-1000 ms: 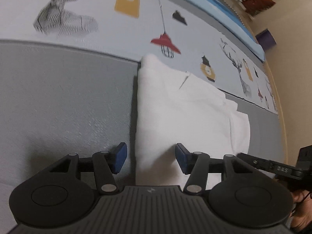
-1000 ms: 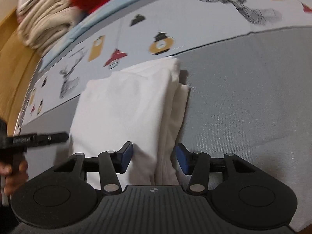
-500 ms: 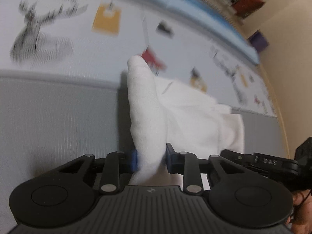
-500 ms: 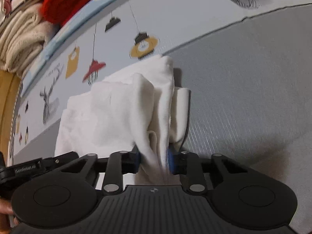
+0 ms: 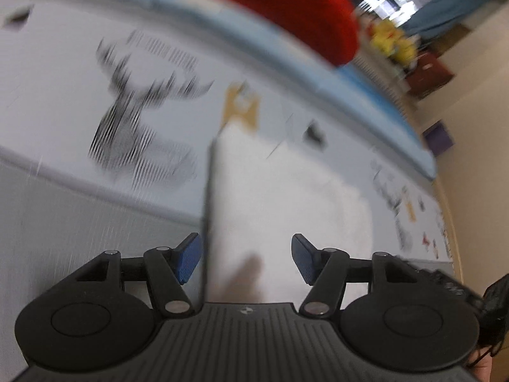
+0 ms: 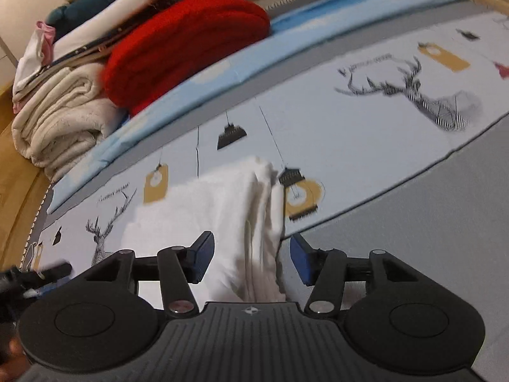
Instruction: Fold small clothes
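A folded white garment [image 5: 286, 197] lies on the printed sheet, blurred in the left wrist view. Its left edge runs between the blue pads of my left gripper [image 5: 245, 256], whose jaws are opening; the pads do not press on the cloth. In the right wrist view the same garment [image 6: 222, 203] shows its layered right edge between the pads of my right gripper [image 6: 251, 256], whose jaws are also opening and stand clear of the cloth. The near end of the garment is hidden behind both gripper bodies.
The printed sheet [image 6: 366, 127] with deer and lamp drawings meets a grey mat [image 6: 429, 222] on the right. Behind it lie a blue sheet [image 6: 302, 41], a folded red knit [image 6: 184, 47] and cream blankets [image 6: 57, 121]. The other gripper's tip [image 6: 47, 269] shows at the left edge.
Both grippers pinched the garment's near edges half a second ago, carried them away from me onto the printed sheet, and have now let go with jaws apart.
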Available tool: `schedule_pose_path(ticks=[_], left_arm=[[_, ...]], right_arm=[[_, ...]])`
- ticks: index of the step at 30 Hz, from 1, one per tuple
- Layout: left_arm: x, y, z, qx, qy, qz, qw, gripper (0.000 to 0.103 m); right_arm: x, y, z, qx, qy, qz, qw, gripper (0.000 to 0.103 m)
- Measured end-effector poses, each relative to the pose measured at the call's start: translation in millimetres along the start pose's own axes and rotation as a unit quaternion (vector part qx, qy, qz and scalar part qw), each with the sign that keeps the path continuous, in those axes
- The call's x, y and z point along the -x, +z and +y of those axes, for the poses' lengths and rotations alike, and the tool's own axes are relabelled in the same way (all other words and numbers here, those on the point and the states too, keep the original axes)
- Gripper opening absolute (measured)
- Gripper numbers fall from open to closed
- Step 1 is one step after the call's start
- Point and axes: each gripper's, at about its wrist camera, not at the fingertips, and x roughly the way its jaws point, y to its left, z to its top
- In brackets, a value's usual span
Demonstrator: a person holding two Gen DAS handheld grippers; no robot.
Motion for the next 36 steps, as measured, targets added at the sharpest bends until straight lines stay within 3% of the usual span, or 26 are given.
schedule_pose_path(ticks=[4,6,7,8,10,14,18,21,23,27,31,34,36], left_arm=[[-15.0,-7.3,16.5,0.041,-0.008,0.046,0.9981,0.067],[-27.7,-13.2,18.3,0.038,0.001,0.074,0.9965,0.065],[-32.7,-17.3,16.7,0.029,0.012,0.081,0.9962,0.064],[-36.7,-20.2,15.7,0.020,0.021,0.080,0.9964,0.063],[-39.1,-23.6,12.9,-0.002,0.036,0.075,0.9966,0.062],[-25.5,-29.4,-1.1,-0.054,0.046,0.065,0.9953,0.060],[-12.7,-32.6,-7.8,-0.085,0.000,0.069,0.9940,0.060],[-26.9,-46.8,-3.3,-0.117,0.042,0.115,0.9856,0.060],[-34.2,-52.3,3.0,-0.131,0.079,0.129,0.9799,0.059],[-19.5,-52.8,-0.7,-0.128,0.047,0.096,0.9860,0.057],[-26.5,-67.5,1.5,-0.150,0.094,0.116,0.9773,0.058],[-1.0,-73.0,-19.6,-0.193,0.109,0.050,0.9738,0.063],[26.9,-79.2,-34.7,-0.232,0.112,-0.020,0.9660,0.084]], right_arm=[[-6.1,-4.6,2.5,0.008,0.030,0.046,0.998,0.055],[-14.9,-12.5,6.2,0.028,0.003,0.083,0.996,0.051],[-19.1,-14.4,6.0,0.031,-0.006,0.096,0.995,0.034],[-20.3,-19.4,6.9,0.026,-0.004,0.104,0.994,0.024],[-17.1,-21.6,4.7,0.023,-0.004,0.095,0.995,0.017],[-14.2,-24.4,2.1,0.024,-0.004,0.091,0.996,0.017],[-5.2,-23.5,1.4,0.018,0.006,0.085,0.996,0.019],[-3.0,-24.2,2.2,0.035,0.031,0.111,0.993,0.021],[-7.3,-29.8,1.3,0.066,0.015,0.142,0.988,0.019],[-0.2,-30.8,-11.0,0.051,0.010,0.144,0.988,0.014],[5.6,-35.8,-8.9,0.085,0.004,0.144,0.986,0.013],[4.8,-41.1,-16.8,0.086,-0.034,0.161,0.983,0.014],[13.2,-41.3,-21.4,0.077,-0.051,0.154,0.984,0.014]])
